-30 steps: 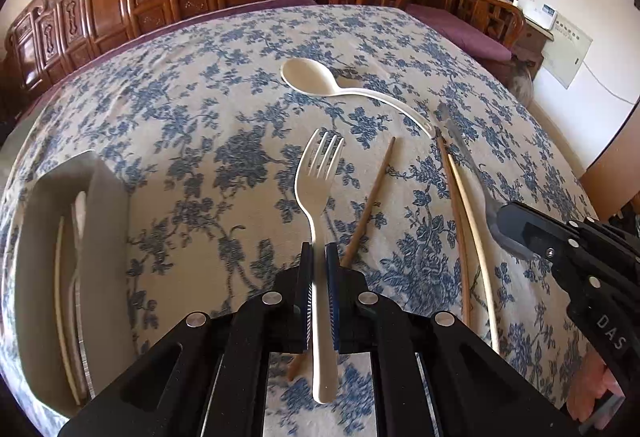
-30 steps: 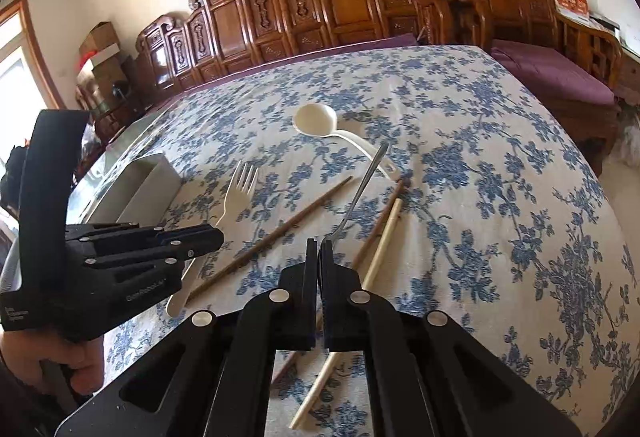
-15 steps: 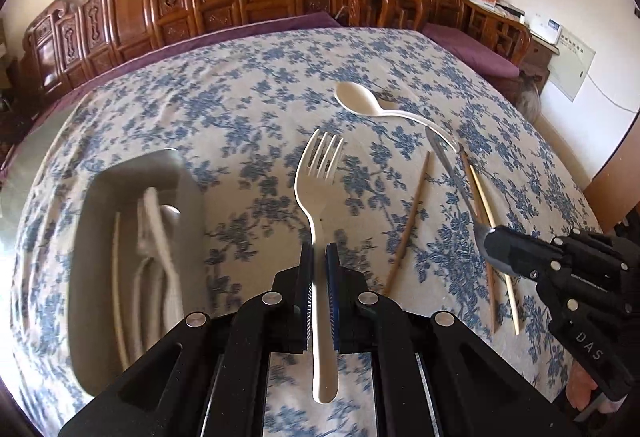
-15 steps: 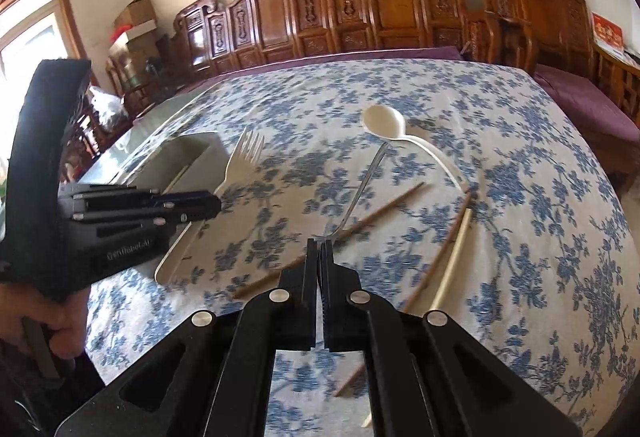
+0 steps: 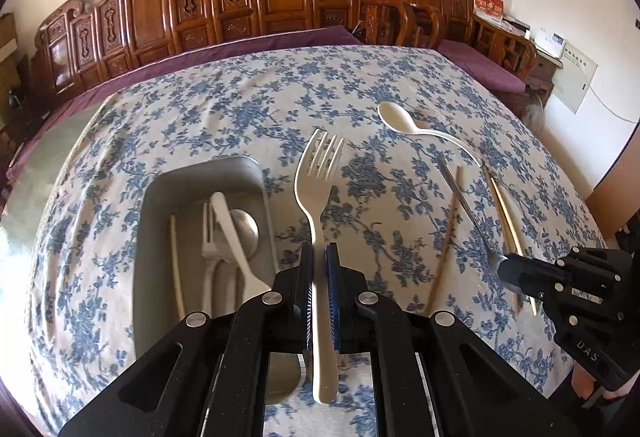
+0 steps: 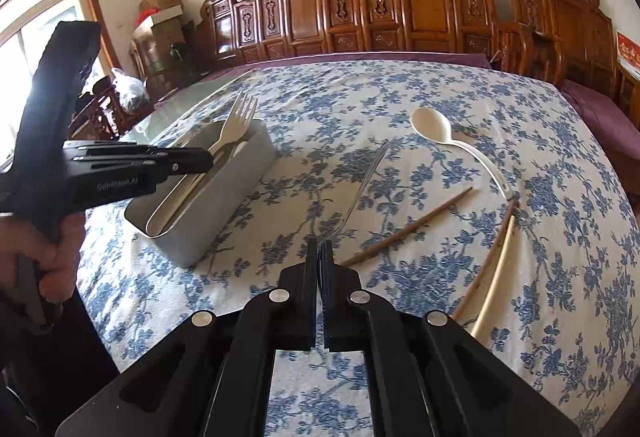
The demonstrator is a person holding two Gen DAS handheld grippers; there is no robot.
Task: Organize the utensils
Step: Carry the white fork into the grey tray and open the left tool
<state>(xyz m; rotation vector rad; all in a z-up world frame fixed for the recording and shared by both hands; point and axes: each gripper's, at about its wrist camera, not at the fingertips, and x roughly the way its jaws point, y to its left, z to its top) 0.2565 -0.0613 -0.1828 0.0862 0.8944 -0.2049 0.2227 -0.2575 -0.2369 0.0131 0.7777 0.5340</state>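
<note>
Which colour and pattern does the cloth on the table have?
The tablecloth is off-white with a blue flower print; the left wrist view shows it best.

Cream plastic fork (image 5: 318,173) raised beside grey tray (image 5: 157,193) holding cutlery; metal utensil (image 6: 362,189) raised; cream spoon (image 6: 436,131), chopsticks (image 6: 416,225) on cloth.

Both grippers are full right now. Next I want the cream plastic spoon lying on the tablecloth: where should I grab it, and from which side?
Judging by its pose, take the cream plastic spoon on the thin handle, near mid-length, coming from above with the fingers across it. The handle arches up off the floral tablecloth, while the bowl sits low and wide. Stay short of the brown chopsticks near the tail.
</note>
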